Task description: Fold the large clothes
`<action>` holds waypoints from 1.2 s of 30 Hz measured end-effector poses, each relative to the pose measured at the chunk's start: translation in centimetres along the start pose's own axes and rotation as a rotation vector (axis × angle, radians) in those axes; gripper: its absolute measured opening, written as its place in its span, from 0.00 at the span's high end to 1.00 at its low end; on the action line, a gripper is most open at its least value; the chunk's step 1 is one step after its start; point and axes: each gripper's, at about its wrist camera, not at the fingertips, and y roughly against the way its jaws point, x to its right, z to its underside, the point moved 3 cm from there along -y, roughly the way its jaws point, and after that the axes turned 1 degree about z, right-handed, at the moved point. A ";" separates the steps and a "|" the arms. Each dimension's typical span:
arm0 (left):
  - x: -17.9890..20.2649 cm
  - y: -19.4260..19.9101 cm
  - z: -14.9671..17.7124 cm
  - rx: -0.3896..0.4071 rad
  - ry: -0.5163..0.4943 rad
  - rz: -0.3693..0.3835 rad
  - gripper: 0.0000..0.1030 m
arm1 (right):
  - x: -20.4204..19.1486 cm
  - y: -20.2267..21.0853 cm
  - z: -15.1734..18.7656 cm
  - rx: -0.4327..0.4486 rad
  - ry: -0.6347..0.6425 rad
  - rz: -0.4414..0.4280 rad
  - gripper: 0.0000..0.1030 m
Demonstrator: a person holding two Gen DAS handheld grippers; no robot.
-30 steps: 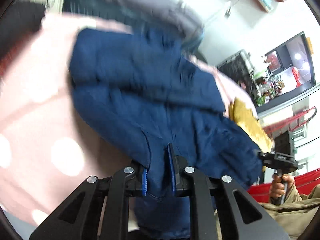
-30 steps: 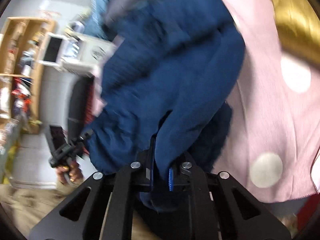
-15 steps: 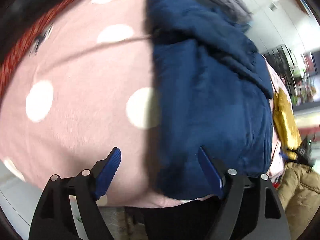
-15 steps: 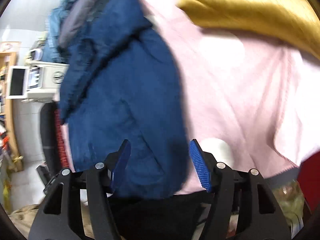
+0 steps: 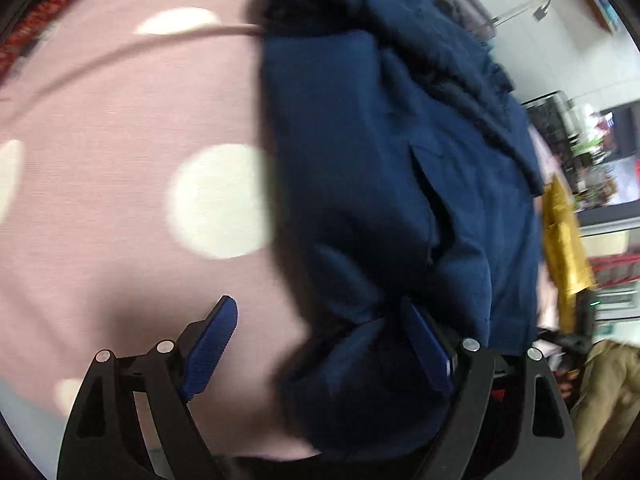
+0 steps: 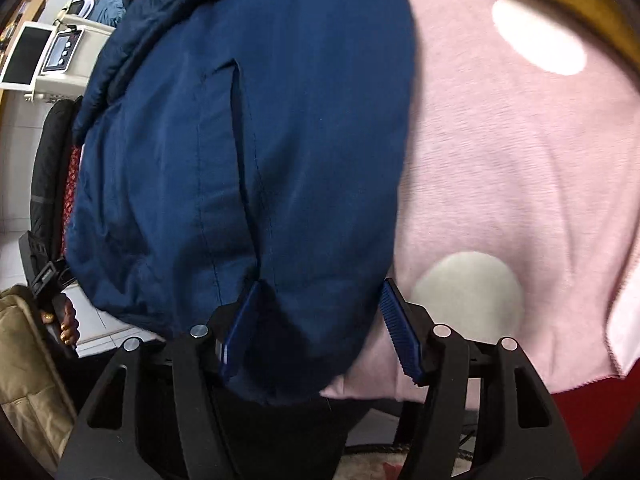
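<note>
Both grippers hang over a navy jacket lying folded on a pink blanket with white dots. The left gripper stands wide open, gripping nothing, its right pad against the jacket's near edge. The right gripper is partly open, straddling the hem without pinching it.

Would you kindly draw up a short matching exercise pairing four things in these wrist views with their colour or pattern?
Things:
1. jacket
2. blanket
3. cloth at the far edge
4. left gripper pads

Colour or pattern:
A. pink with white dots
B. bright blue, ribbed
C. golden yellow
D. plain navy blue

Pairs: 1-D, 2-A, 3-C, 4-B
</note>
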 end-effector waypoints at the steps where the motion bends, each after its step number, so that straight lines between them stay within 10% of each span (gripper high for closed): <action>1: 0.8 -0.4 -0.2 -0.003 -0.001 0.036 0.21 | 0.2 -0.2 -0.2 0.001 -0.017 -0.026 0.40; 5: 3.2 -1.3 -1.1 -0.019 -0.072 0.096 0.25 | 1.1 -0.5 -0.2 -0.020 -0.066 -0.063 0.52; 7: 3.1 -1.4 -1.4 -0.049 -0.055 0.152 0.49 | 1.4 0.0 -0.3 -0.018 -0.076 -0.050 0.75; 12: 3.3 0.4 -1.5 -0.044 -0.061 0.115 0.87 | 1.1 2.6 0.7 0.014 -0.102 -0.052 0.89; 29: -3.3 7.9 5.3 -0.136 0.004 -0.079 1.00 | -0.8 6.3 2.5 -0.035 -0.141 -0.041 0.92; 31: -4.2 8.3 4.7 -0.092 0.067 -0.067 0.98 | -1.0 5.2 1.6 -0.056 -0.142 -0.013 0.92; 34: -4.8 9.9 3.1 -0.001 0.094 -0.036 0.35 | 0.0 5.2 1.1 -0.083 -0.116 0.017 0.92; 36: -4.9 11.4 2.1 0.082 0.075 -0.038 0.19 | -0.1 5.1 0.9 -0.093 -0.089 0.028 0.92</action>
